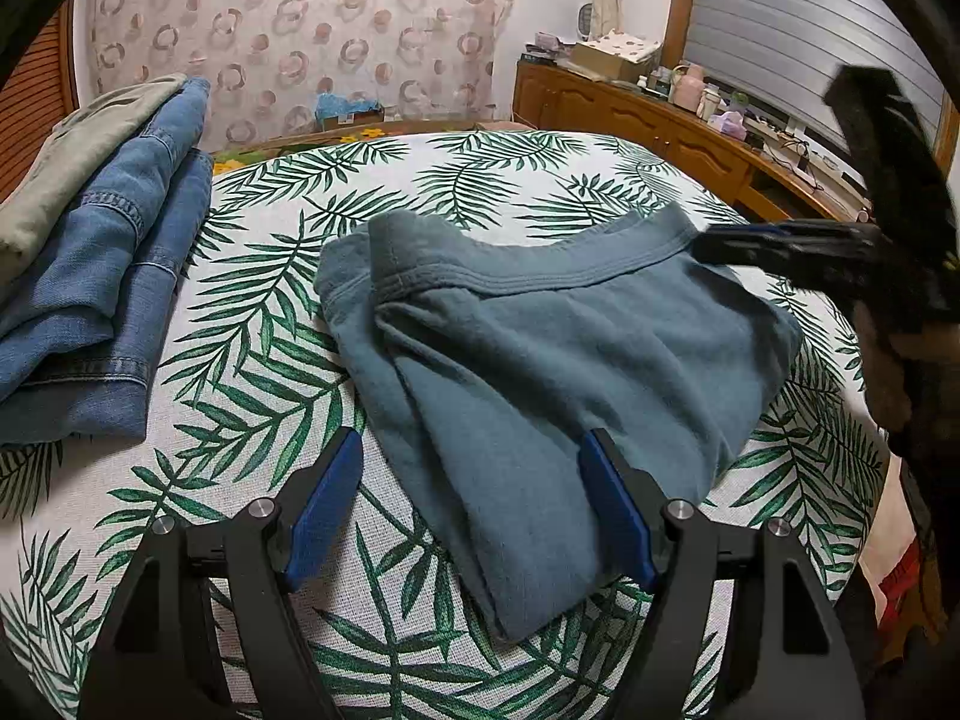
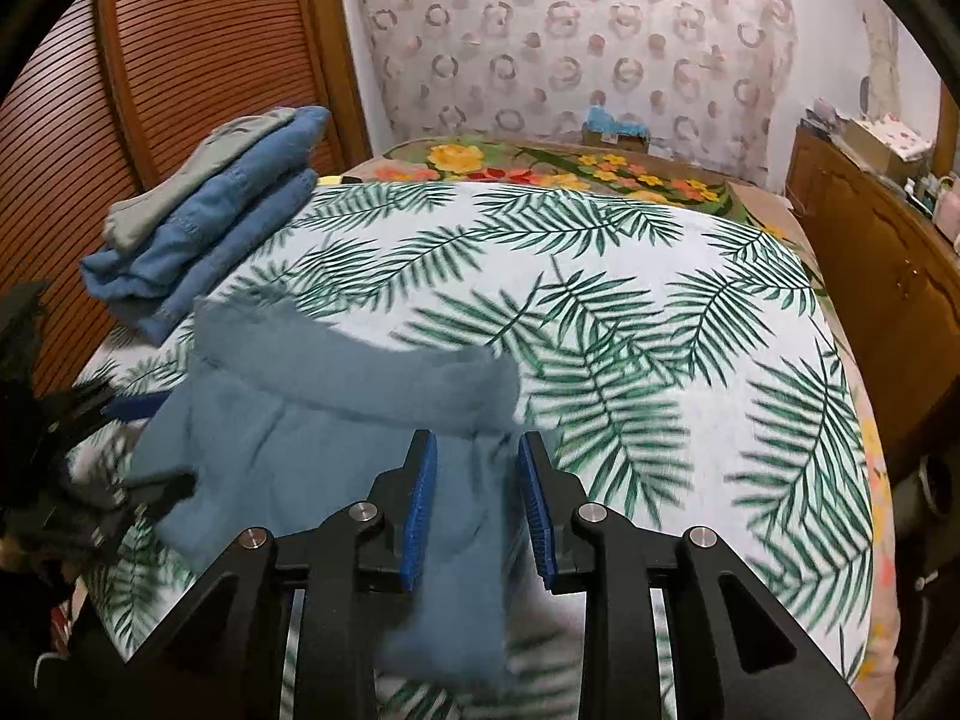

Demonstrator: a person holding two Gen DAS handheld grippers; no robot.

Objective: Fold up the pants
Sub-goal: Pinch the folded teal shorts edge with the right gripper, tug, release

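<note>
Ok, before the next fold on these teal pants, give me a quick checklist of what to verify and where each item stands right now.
1. Left gripper jaws apart: ok, open, with the lower part of the teal pants between its fingers.
2. Right gripper jaws apart: ok, open over the cloth, nothing pinched.
3. Waistband lies flat: not ok, its left end is turned over and bunched.
4. Folded halves line up: not ok, the under layer sticks out along the left edge.
5. Room on the palm-print cover for folding: ok, bare to the right of the pants.
6. Stack of folded jeans clear of the pants: ok, apart at the left.
</note>
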